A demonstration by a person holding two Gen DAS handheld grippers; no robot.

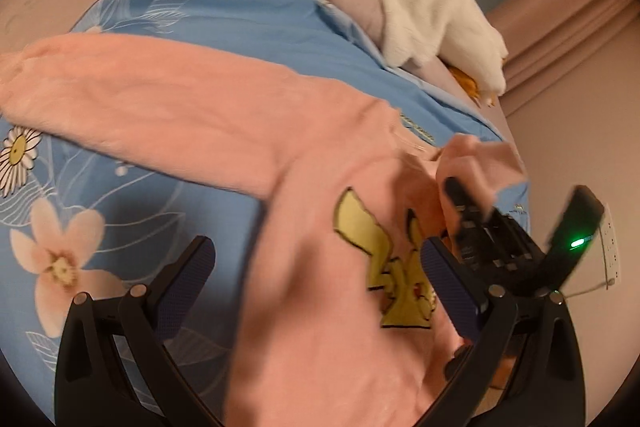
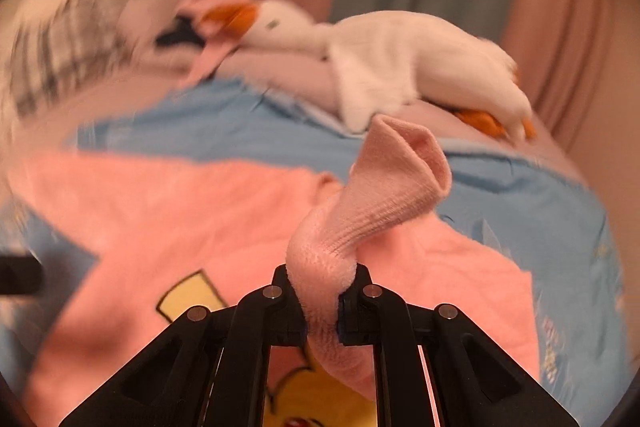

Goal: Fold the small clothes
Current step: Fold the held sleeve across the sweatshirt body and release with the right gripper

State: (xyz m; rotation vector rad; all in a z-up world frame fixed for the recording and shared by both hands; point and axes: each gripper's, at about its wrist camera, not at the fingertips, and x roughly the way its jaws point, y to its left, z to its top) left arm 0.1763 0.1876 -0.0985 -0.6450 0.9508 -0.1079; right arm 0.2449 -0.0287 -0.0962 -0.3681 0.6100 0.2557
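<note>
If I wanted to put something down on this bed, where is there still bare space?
Bare spots: the blue floral sheet below the pink sweater's outstretched sleeve, and the plain sheet strip between that sleeve and the toy goose. It is crowded around the right gripper, shut on the cuff.

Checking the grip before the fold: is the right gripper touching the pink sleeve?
Touching. The right wrist view shows the right gripper shut on the pink sleeve, cloth bunched between its fingers.

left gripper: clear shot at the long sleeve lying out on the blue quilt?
Probably yes. The left gripper is open and empty above the pink sweater, and its sleeve lies flat and uncovered on the quilt. The right gripper, shut on the other sleeve, stands on the opposite side.
</note>
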